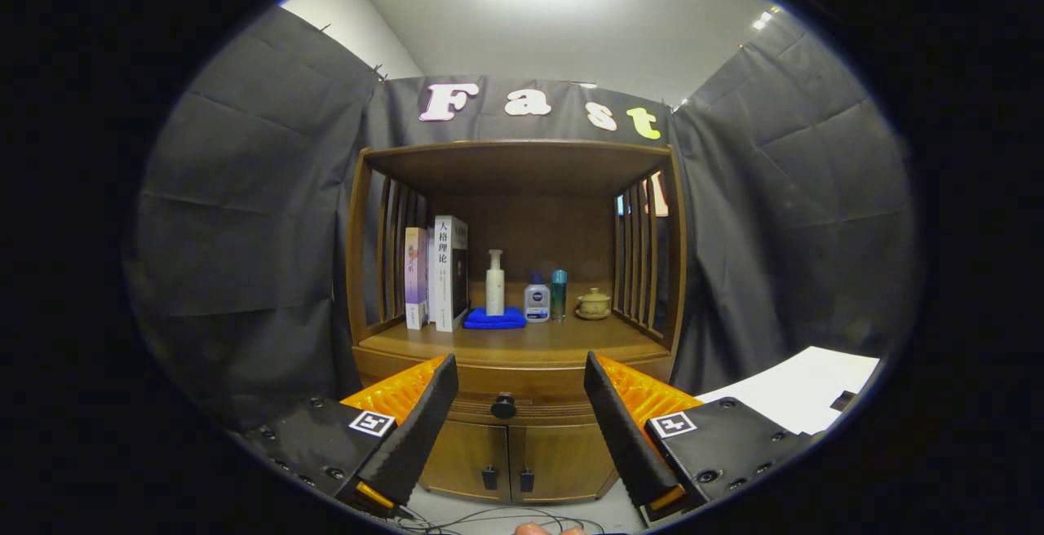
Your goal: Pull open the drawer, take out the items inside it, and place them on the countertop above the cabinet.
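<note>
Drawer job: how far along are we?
Nothing done yet: the drawer looks closed, its front flush with the cabinet. In hand: the gripper is open, its fingers either side of the drawer knob, apparently short of it. Left: grip the knob, pull the drawer open, lift its contents out and set them on the countertop, where books and bottles already stand.

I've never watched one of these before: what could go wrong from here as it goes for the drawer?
1. The drawer knob is small and round; the open gripper is not yet on it, so the fingers could slip off.
2. The countertop already holds books, bottles and a lidded cup, so placed items might knock them.
3. Cables on the floor could snag.
</note>
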Motion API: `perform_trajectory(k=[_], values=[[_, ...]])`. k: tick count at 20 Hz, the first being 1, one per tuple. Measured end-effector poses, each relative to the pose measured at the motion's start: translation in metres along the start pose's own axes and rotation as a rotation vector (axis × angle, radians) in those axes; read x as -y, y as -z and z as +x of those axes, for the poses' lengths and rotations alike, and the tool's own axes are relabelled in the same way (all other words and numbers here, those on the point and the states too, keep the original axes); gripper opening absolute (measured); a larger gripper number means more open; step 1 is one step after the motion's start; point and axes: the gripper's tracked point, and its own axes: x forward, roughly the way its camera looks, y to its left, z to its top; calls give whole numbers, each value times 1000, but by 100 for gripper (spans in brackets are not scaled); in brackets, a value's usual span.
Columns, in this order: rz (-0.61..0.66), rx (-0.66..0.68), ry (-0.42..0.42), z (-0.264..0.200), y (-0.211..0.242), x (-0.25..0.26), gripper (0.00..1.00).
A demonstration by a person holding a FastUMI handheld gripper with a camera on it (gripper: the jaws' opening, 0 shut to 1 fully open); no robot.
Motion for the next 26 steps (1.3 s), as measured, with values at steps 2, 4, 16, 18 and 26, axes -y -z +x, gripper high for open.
perform_trajectory(k=[2, 4, 16, 18, 26], values=[[-9, -17, -1, 9, 13, 3, 98], [-11, -44, -2, 21, 27, 4, 98], [77, -201, 17, 117, 119, 13, 98], [95, -216, -5, 133, 133, 4, 96], [70, -271, -38, 185, 177, -17, 97]])
